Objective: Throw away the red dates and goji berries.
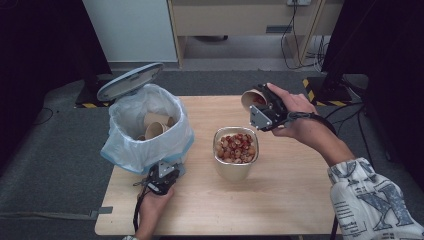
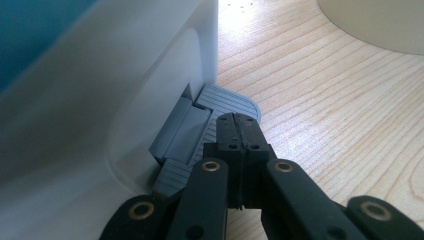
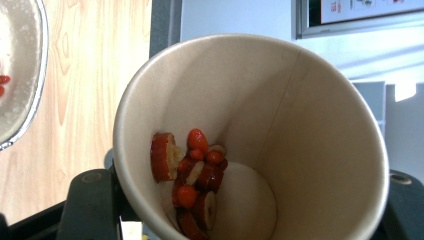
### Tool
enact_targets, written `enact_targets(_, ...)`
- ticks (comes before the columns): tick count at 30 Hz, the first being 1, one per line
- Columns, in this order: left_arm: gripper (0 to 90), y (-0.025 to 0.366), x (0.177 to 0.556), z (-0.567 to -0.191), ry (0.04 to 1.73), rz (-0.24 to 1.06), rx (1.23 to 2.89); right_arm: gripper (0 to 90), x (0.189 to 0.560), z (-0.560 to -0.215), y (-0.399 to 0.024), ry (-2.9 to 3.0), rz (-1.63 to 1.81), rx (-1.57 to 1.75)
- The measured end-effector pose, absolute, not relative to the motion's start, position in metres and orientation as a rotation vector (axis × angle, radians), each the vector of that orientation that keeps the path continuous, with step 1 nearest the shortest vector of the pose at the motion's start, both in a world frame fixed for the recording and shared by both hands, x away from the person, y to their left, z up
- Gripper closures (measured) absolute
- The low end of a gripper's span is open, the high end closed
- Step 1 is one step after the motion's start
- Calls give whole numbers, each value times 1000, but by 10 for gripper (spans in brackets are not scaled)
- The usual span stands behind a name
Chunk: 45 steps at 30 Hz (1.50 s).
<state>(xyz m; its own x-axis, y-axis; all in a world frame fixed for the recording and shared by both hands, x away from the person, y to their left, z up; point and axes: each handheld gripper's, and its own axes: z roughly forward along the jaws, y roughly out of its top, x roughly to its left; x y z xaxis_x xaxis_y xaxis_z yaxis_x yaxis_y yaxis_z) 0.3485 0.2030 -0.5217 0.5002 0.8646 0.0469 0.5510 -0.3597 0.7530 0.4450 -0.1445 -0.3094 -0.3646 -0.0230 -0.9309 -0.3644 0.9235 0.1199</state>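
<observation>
Right gripper (image 1: 261, 111) clamps paper cup (image 1: 252, 98), tipped toward metal bowl (image 1: 236, 167) of dried fruit – slices cling inside cup. Left gripper (image 2: 239, 131), jaws shut and empty, presses bin pedal (image 2: 227, 98) – lid (image 1: 130, 80) up, bin (image 1: 131, 150) ready for cup.

Landmark: steel bowl (image 1: 236, 161), mid-table (image 1: 290, 200), fruit pieces (image 1: 236, 147) in it. Pedal bin (image 1: 145, 131) left of bowl, lid (image 1: 130, 80) up, paper cups (image 1: 156, 126) inside. Left gripper (image 1: 162, 181) left-front of bowl, on bin's pedal (image 2: 227, 101). Right gripper (image 1: 265, 112) behind-right of bowl, holding tilted cup (image 1: 252, 99), fruit slices (image 3: 192, 172) in it.
</observation>
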Motion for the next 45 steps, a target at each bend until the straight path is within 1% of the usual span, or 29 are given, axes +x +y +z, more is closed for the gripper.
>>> enact_targets(27, 893, 203, 348, -522, 1155, 583, 2060, 317, 461, -309, -179, 2061, 686, -7)
enact_targets(45, 892, 203, 348, -522, 1154, 584, 2060, 313, 466, -313, -200, 2099, 787, 96)
